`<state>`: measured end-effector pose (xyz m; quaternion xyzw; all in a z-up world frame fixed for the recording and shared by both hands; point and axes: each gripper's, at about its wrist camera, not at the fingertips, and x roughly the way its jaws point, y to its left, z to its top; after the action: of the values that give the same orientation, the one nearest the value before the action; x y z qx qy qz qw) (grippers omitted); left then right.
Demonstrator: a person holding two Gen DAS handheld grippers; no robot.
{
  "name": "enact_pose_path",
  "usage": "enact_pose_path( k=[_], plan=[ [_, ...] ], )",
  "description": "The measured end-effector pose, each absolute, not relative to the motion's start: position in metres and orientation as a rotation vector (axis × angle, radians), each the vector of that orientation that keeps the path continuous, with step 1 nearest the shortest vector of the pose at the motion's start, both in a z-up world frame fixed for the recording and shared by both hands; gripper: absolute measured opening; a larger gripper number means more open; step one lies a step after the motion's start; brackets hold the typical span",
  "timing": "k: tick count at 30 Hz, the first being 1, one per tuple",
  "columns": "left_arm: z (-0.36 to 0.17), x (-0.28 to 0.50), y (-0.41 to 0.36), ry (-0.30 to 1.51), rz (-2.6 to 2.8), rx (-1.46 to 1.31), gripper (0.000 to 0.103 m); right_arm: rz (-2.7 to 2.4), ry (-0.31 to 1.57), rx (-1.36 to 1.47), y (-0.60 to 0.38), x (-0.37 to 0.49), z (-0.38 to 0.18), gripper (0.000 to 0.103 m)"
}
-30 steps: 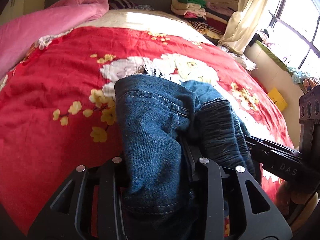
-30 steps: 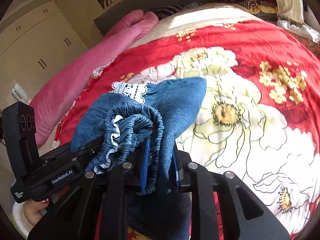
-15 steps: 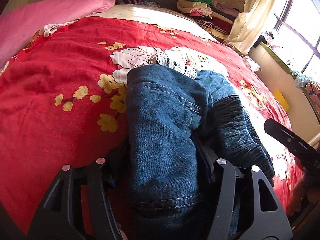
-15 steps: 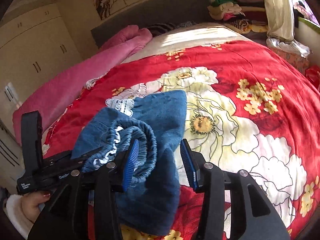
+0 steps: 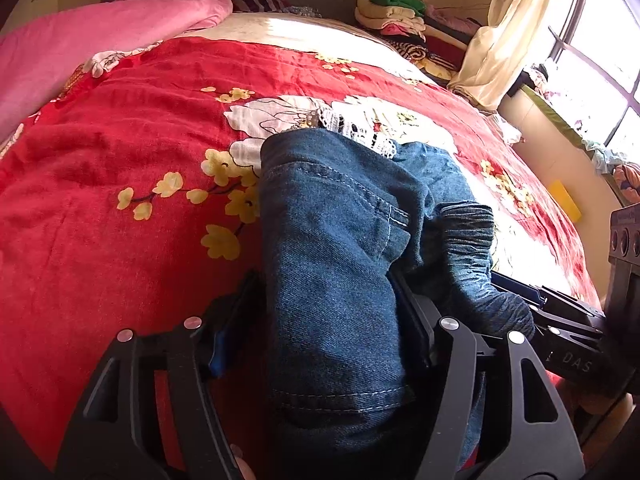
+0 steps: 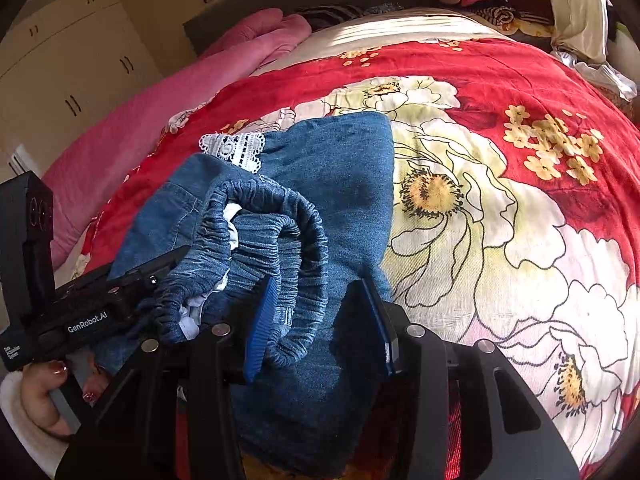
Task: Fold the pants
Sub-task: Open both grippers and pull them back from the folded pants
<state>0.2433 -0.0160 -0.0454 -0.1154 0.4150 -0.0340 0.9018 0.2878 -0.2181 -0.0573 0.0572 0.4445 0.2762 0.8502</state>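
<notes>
Blue denim pants lie folded in a bundle on the red flowered bedspread, with white lace trim at the far end and the gathered elastic waistband curled on top. My left gripper straddles the denim fold and its jaws are opening. A gap shows beside the left pad. My right gripper stands open over the pants, blue pads apart, the waistband resting against the left one. Each gripper shows in the other's view: the left gripper's body, the right gripper's body.
A pink quilt lies along the left side of the bed. Stacked clothes and a cream curtain sit at the far right by the window. A wardrobe stands on the left. A hand holds the left gripper.
Both grippers were shut on the denim a second ago; their jaws have since spread apart. The pants have settled lower onto the bedspread.
</notes>
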Motion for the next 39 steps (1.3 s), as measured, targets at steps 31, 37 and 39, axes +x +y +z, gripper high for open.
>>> enact_pose_path(
  k=[31,37,39],
  plan=[
    [0.002,0.209,-0.015,0.767,-0.064,-0.245,0.093,0.496,0.775,0.047,-0.238,0.225,-0.001,0.095],
    [0.013,0.199,-0.015,0.751,-0.067,-0.244,0.093,0.478,0.749,0.044,-0.24,0.215,0.009,0.097],
    [0.017,0.195,-0.016,0.744,-0.067,-0.24,0.093,0.481,0.739,0.048,-0.241,0.211,0.013,0.098]
  ],
)
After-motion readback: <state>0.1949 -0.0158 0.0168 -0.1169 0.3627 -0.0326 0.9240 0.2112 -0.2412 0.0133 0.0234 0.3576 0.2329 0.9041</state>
